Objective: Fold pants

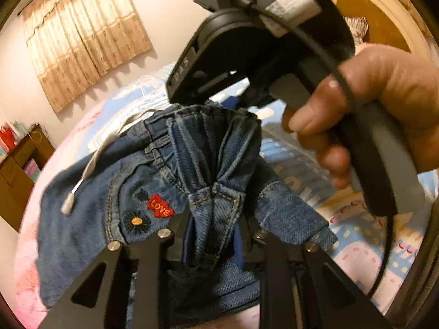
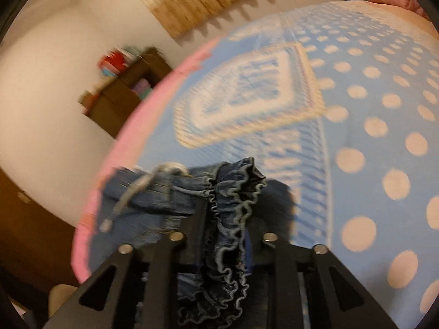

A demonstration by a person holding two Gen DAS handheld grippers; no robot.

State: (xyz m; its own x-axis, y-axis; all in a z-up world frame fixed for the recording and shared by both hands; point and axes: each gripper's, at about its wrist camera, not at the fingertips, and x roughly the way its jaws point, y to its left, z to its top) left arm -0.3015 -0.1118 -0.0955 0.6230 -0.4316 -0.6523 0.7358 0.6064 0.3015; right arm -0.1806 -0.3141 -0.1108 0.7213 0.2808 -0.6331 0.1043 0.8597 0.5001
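Up between both grippers' jaws, bunched pants [image 1: 211, 192].

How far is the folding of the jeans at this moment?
Early stage. Done: both grippers hold the jeans over the bed. In hand: the left gripper pinches bunched denim near the crotch seam; the right gripper has the frilled hem between its fingers. Left: no flat, neat fold shows yet; the cloth hangs crumpled.

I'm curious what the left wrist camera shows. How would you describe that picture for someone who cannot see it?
The left claw pinches a bunched fold of small blue denim pants with a red "LOVE" heart patch, held over a pastel patterned bedspread. Above it, a person's hand grips the handle of the right claw tool; a beige curtain hangs behind.
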